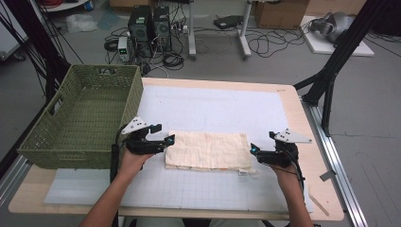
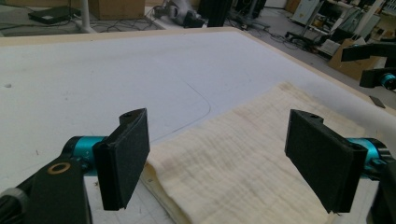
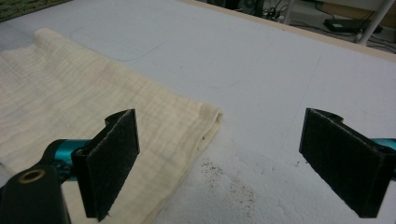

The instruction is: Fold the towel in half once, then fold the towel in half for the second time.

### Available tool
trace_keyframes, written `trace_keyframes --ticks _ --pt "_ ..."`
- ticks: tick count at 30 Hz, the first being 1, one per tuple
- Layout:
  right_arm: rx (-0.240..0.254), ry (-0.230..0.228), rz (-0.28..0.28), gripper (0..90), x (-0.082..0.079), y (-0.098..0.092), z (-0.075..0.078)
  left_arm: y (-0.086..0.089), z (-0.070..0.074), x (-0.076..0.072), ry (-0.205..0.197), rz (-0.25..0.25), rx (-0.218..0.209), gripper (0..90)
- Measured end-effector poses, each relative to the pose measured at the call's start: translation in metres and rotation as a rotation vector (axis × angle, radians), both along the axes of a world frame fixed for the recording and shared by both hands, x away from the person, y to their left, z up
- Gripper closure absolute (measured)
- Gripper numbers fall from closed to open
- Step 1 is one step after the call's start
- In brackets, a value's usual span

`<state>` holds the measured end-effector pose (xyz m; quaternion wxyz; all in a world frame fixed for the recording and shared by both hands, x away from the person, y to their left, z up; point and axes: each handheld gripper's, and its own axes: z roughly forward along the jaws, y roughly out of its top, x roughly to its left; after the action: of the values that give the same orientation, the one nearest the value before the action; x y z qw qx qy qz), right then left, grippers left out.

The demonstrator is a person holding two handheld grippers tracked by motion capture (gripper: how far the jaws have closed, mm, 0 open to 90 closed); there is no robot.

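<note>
A folded cream cloth [image 1: 207,150] lies flat on the white mat [image 1: 217,109] near the table's front. My left gripper [image 1: 166,140] sits at the cloth's left end, open, its pads [image 2: 125,156] standing wide over the cloth's edge [image 2: 224,172] without touching it. At the cloth's right end my right gripper [image 1: 254,149] is open too; one of its pads [image 3: 112,161] hangs over the cloth's corner [image 3: 140,121], the other over bare mat. The far right gripper [image 2: 376,70] appears at the edge of the left gripper view.
A green woven basket [image 1: 85,116] stands at the table's left, close behind my left hand. The wooden table edge [image 1: 309,142] runs along the right. Black tripod legs [image 1: 331,71], computer cases [image 1: 149,26] and cables are on the floor beyond.
</note>
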<state>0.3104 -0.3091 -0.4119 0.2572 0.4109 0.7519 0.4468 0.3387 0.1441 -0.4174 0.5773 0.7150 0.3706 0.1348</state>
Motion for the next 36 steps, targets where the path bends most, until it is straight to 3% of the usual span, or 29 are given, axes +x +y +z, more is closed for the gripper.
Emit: trace_keyframes --ticks 17,24,29,36 --pt "0.012 -0.002 -0.004 11.3 -0.001 -0.001 0.001 0.0 -0.004 0.004 0.012 0.033 0.007 20.0" --pt "0.013 0.002 -0.001 11.3 0.0 -0.001 0.0 -0.006 -0.006 0.016 0.057 0.039 0.019 20.6" --pt "0.008 0.008 0.004 11.3 -0.001 0.0 0.0 -0.012 -0.005 0.028 0.068 0.054 0.063 22.3" --pt "0.012 0.004 0.012 11.3 -0.003 0.002 0.0 -0.014 -0.016 0.039 0.134 0.081 0.134 28.4"
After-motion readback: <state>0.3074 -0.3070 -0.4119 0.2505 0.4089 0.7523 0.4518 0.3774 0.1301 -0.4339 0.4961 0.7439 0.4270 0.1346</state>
